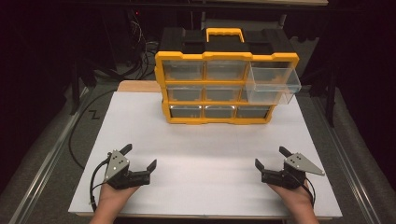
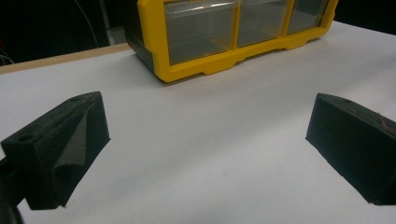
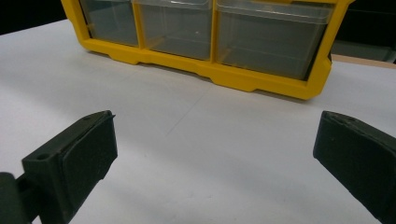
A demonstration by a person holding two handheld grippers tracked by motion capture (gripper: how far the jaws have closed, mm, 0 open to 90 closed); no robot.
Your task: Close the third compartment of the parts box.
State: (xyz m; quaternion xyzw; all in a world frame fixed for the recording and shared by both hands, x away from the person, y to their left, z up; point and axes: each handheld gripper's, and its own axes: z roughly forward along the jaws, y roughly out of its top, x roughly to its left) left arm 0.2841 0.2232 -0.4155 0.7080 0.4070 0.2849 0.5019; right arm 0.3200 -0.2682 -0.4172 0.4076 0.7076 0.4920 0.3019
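A yellow and black drawer organizer (image 1: pixel 224 86) with clear drawers stands at the back middle of the white table (image 1: pixel 201 186). Its top right drawer (image 1: pixel 273 84) is pulled out toward me; the others sit flush. My left gripper (image 1: pixel 138 157) rests near the front left of the table, open and empty. My right gripper (image 1: pixel 271 157) rests near the front right, open too, with nothing between its jaws. In the left gripper view the organizer's bottom row (image 2: pixel 233 32) lies ahead beyond bare table. The right gripper view shows the same bottom row (image 3: pixel 210 37) ahead.
A yellow carry handle (image 1: pixel 225 33) tops the organizer. A black cable (image 1: pixel 81 135) runs off the table's left side. Metal rails (image 1: pixel 42 177) border the table, with dark surroundings behind.
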